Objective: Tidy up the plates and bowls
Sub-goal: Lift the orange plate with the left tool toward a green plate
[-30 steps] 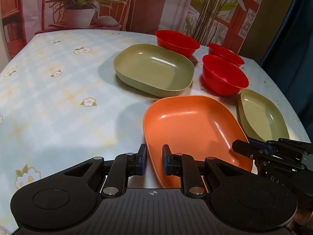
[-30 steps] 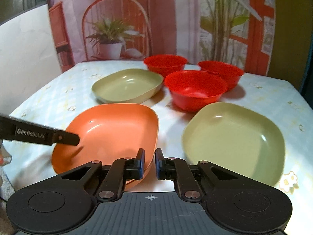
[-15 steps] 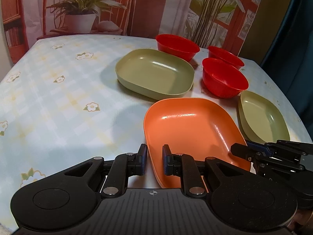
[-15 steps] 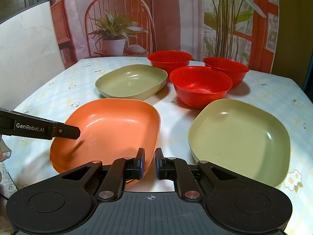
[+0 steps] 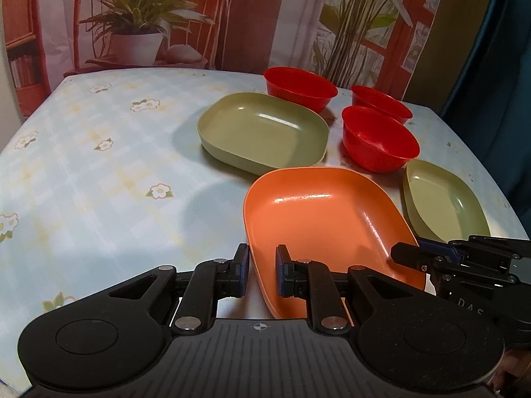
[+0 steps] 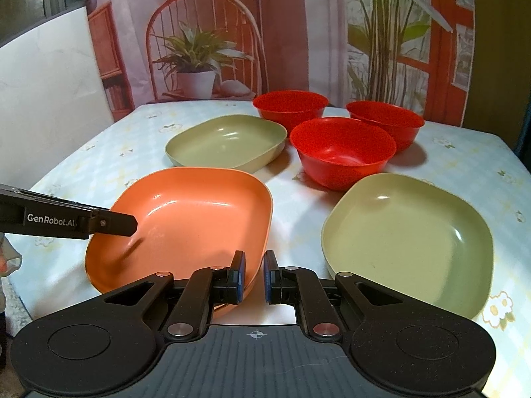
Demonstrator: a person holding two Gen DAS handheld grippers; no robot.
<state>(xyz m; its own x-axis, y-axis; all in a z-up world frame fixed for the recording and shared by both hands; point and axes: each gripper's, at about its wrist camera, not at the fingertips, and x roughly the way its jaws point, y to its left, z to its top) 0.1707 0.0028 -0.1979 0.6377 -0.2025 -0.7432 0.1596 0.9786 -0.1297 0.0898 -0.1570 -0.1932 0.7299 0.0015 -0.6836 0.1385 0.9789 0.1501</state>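
Note:
An orange plate (image 5: pixel 318 219) (image 6: pixel 186 219) lies at the near edge of the table. My left gripper (image 5: pixel 262 275) stands with its narrow gap over the plate's near left rim; I cannot tell whether it touches the rim. My right gripper (image 6: pixel 254 277) hovers nearly closed and empty by the plate's near right corner. Two green plates (image 5: pixel 262 132) (image 6: pixel 408 238) and three red bowls (image 5: pixel 378 139) (image 6: pixel 341 149) lie beyond. The far green plate also shows in the right wrist view (image 6: pixel 225 141).
The table (image 5: pixel 83 165) has a pale flowered cloth. A printed backdrop with a chair and potted plant (image 6: pixel 195 63) hangs behind it. A white wall panel (image 6: pixel 49 93) stands at the left. A dark curtain (image 5: pixel 504 66) is at the right.
Both grippers have drawn slightly back and up, so the dishes sit a little lower and farther in view. No dish has moved and the jaws have not changed.

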